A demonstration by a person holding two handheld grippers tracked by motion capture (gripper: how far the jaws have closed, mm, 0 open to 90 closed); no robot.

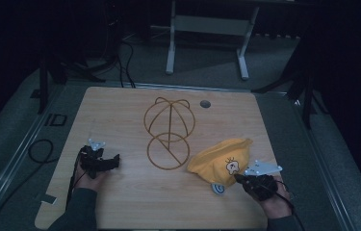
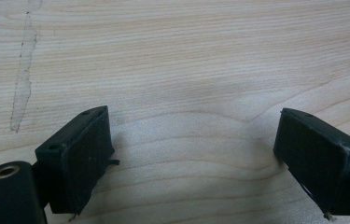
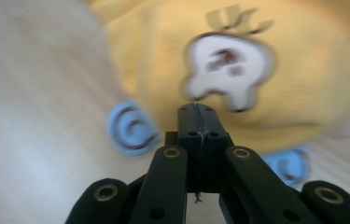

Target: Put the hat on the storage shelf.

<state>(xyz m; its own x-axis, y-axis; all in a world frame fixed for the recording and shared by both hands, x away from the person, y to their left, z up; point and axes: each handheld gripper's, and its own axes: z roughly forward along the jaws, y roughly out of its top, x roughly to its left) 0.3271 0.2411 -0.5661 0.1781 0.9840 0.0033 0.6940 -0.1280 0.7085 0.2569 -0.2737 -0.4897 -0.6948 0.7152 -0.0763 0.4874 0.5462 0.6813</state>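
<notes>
Left tongs [image 1: 115,159]: you hold them open over bare surface [image 1: 120,202].
Right tongs [image 1: 236,177]: closed, pinching nothing visible, at your yellow cap [image 1: 219,159].

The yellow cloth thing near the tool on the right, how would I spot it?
Start at the wooden table and look to its near right part, just right of the gold wire frame. There lies a soft yellow hat, crumpled. Unlike the bare wire beside it, it bears a small white cartoon patch.
</notes>
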